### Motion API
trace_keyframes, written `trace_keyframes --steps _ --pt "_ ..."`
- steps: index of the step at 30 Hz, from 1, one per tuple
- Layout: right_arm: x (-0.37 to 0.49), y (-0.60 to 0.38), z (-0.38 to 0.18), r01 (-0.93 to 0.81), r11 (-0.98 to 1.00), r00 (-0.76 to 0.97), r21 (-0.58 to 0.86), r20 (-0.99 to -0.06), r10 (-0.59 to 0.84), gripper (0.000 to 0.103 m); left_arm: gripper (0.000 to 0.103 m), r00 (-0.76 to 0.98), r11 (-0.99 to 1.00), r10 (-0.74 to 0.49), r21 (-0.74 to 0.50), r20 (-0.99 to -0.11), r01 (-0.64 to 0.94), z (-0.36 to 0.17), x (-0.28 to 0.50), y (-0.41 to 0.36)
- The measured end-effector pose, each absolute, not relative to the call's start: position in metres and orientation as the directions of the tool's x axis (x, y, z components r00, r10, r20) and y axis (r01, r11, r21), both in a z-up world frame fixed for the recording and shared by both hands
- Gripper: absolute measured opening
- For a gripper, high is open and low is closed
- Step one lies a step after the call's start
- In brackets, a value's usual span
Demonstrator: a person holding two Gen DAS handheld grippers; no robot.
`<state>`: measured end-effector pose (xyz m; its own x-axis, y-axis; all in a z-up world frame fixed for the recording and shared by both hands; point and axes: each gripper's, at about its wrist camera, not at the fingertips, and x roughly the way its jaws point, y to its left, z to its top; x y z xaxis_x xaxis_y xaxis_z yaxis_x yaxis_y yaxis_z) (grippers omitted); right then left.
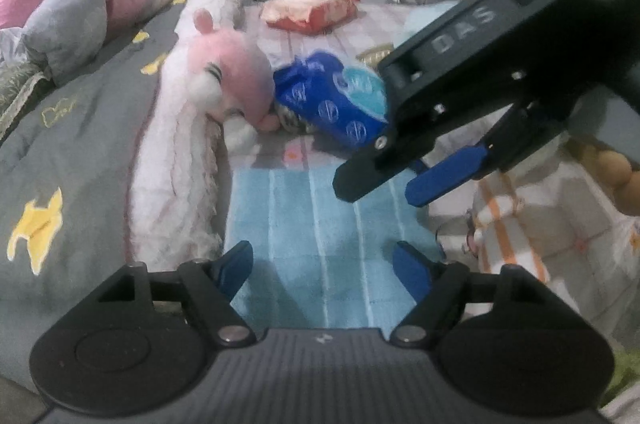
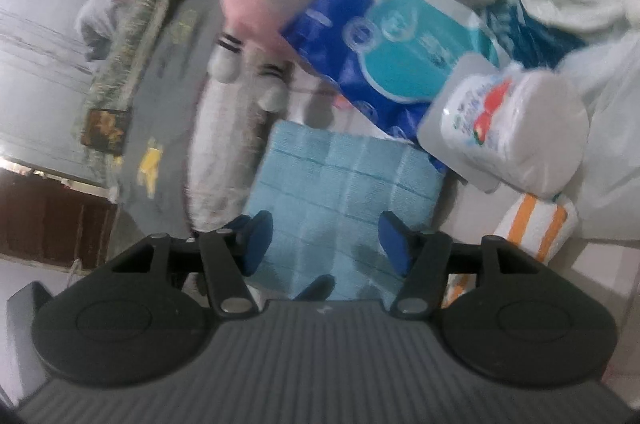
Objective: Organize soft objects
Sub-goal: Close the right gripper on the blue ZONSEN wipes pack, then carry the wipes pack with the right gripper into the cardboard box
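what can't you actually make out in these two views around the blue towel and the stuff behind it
- Blue pack, left wrist view: its right end is hidden by the right gripper.
- Pink plush, right wrist view: motion blur smears its face.
- White wipes pack, right wrist view: label print is too blurred to read.
- Blue towel, both views: its near edge is covered by the gripper bodies.

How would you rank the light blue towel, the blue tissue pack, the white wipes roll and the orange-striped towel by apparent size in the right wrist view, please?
1. light blue towel, though nearness to the camera enlarges it
2. blue tissue pack, close behind it
3. white wipes roll
4. orange-striped towel, partly hidden
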<state>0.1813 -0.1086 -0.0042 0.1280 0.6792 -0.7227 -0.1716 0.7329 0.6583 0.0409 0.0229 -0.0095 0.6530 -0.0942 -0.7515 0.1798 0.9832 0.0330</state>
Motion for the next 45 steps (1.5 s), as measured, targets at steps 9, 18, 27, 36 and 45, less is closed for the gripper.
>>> trace_keyframes --steps 9,18,27,36,45 --pt "0.205 -0.127 0.057 -0.368 0.736 0.297 0.569 -0.677 0.673 0.059 0.077 0.717 0.983 -0.181 -0.107 -0.673 0.148 0.013 0.072 0.023" --pt "0.263 -0.124 0.039 -0.504 0.773 0.306 0.385 -0.757 0.577 0.054 0.066 0.699 0.952 -0.276 -0.287 -0.660 0.105 0.004 0.114 0.019" --pt "0.305 -0.106 -0.006 -0.517 0.763 0.199 0.388 -0.813 0.548 0.053 0.058 0.638 0.917 -0.323 -0.398 -0.698 0.029 -0.018 0.150 0.029" --pt "0.327 -0.105 -0.027 -0.495 0.692 0.087 0.525 -0.763 0.641 0.061 0.057 0.609 0.905 -0.329 -0.424 -0.722 -0.013 -0.035 0.167 0.035" --pt "0.314 -0.099 -0.016 -0.516 0.675 0.115 0.526 -0.739 0.664 0.053 0.050 0.635 0.925 -0.263 -0.378 -0.727 -0.050 -0.023 0.167 0.037"
